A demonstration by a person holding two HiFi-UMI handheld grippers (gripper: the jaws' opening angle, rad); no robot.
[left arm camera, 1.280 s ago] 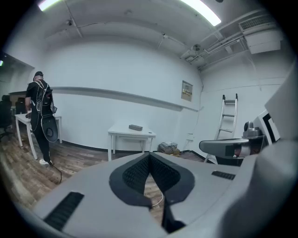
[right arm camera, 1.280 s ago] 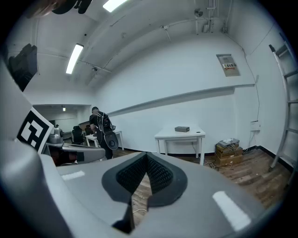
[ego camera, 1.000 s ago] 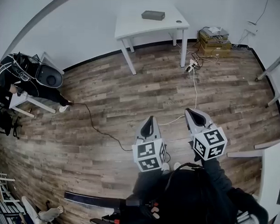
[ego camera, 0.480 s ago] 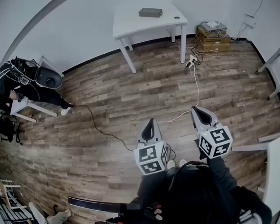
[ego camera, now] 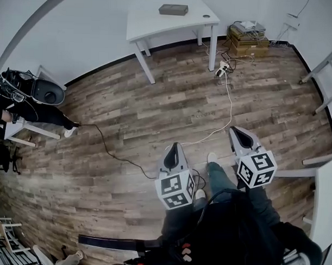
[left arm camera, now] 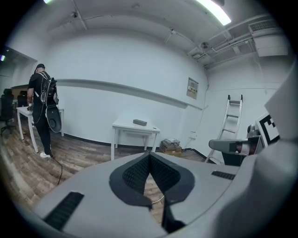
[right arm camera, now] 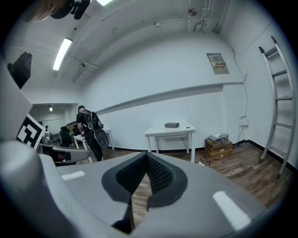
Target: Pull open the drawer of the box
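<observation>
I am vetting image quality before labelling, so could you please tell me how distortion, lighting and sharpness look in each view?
Head view: strong fisheye, the baseboard curves, light even, the table sharp. Left gripper view: black round vignette, the ceiling lamp blown out, the left tool soft. Right gripper view: same vignette, the ladder bowed, the right tool soft too.

A white table stands on the wood-plank floor by the wall, with 1 dark box on top. On the floor lie stacked cardboard boxes, a power strip with a white cable, and a black cable
</observation>
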